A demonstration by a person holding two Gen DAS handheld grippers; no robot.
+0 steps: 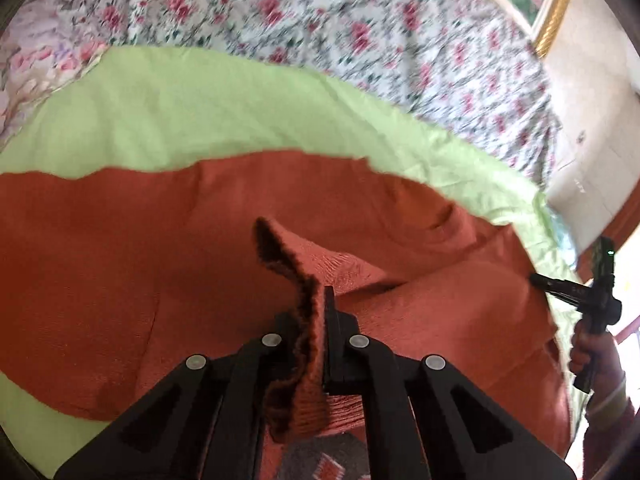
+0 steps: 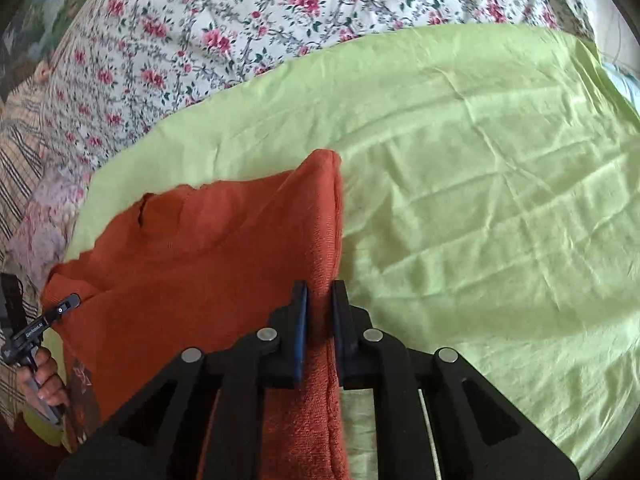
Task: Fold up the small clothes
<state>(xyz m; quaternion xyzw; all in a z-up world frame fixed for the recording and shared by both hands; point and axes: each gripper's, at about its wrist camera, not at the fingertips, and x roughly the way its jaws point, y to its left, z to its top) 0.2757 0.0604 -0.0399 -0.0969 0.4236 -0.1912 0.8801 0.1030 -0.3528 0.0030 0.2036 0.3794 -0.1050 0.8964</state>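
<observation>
A small rust-orange knit sweater [image 1: 120,264] lies spread on a light green sheet [image 1: 200,112]; its neck opening faces the far side in the right wrist view [image 2: 164,212]. My left gripper [image 1: 316,312] is shut on a raised fold of the sweater's ribbed edge [image 1: 296,276]. My right gripper [image 2: 320,300] is shut on the sweater's right side fold [image 2: 324,216], lifted off the green sheet [image 2: 480,200]. The right gripper also shows at the far right of the left wrist view [image 1: 536,278], and the left gripper at the far left of the right wrist view [image 2: 74,300].
A floral bedspread [image 2: 240,40] lies under and beyond the green sheet. A gold picture frame [image 1: 556,12] and a pale wall stand at the upper right of the left wrist view. A striped fabric [image 2: 20,152] lies at the left edge.
</observation>
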